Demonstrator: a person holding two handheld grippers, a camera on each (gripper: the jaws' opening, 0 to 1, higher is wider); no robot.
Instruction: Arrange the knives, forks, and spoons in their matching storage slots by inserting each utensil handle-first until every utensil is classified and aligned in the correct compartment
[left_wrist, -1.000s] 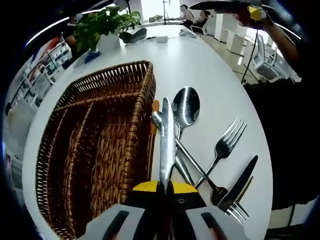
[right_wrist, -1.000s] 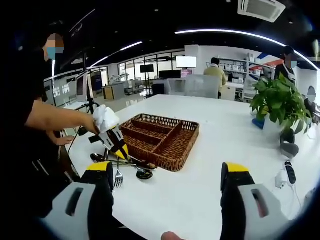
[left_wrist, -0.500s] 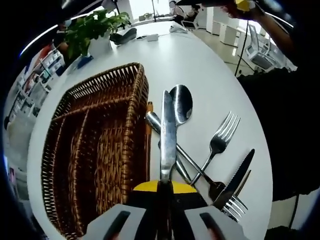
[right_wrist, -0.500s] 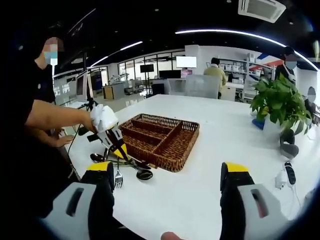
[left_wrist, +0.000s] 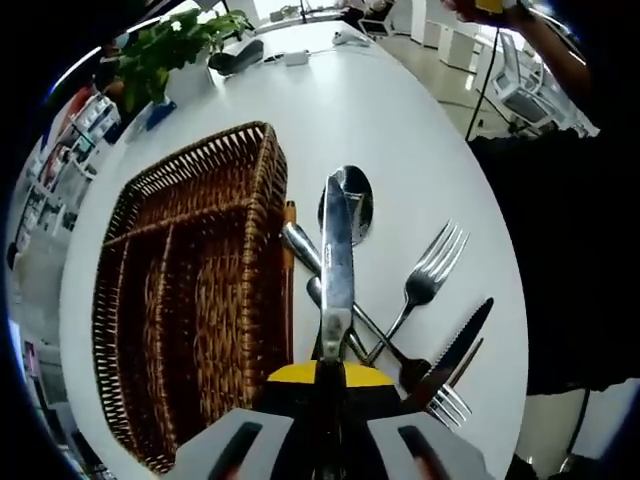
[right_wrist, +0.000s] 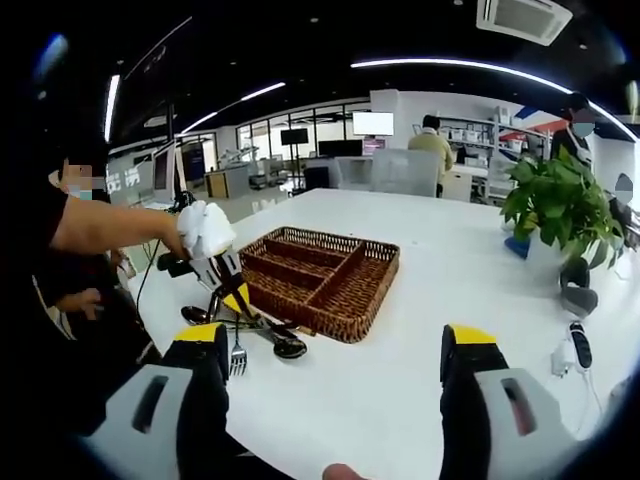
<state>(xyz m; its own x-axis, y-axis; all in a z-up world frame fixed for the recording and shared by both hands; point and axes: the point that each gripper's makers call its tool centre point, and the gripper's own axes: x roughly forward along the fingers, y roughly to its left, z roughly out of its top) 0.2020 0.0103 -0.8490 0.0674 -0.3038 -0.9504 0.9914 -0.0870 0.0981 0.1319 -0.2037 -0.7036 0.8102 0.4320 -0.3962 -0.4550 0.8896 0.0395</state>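
Left gripper view: knife (left_wrist: 336, 260) clamped in left gripper (left_wrist: 331, 375)

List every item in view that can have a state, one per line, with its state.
Left tongs: shut on knife.
Knife: gripped, blade pointing forward, above the table.
Right tongs: open, holding nothing.
Wicker tray: compartments hold no utensils.
Spoon: lying on the table beside the tray.
Fork: lying on the table.
Serrated knife: lying over another fork.
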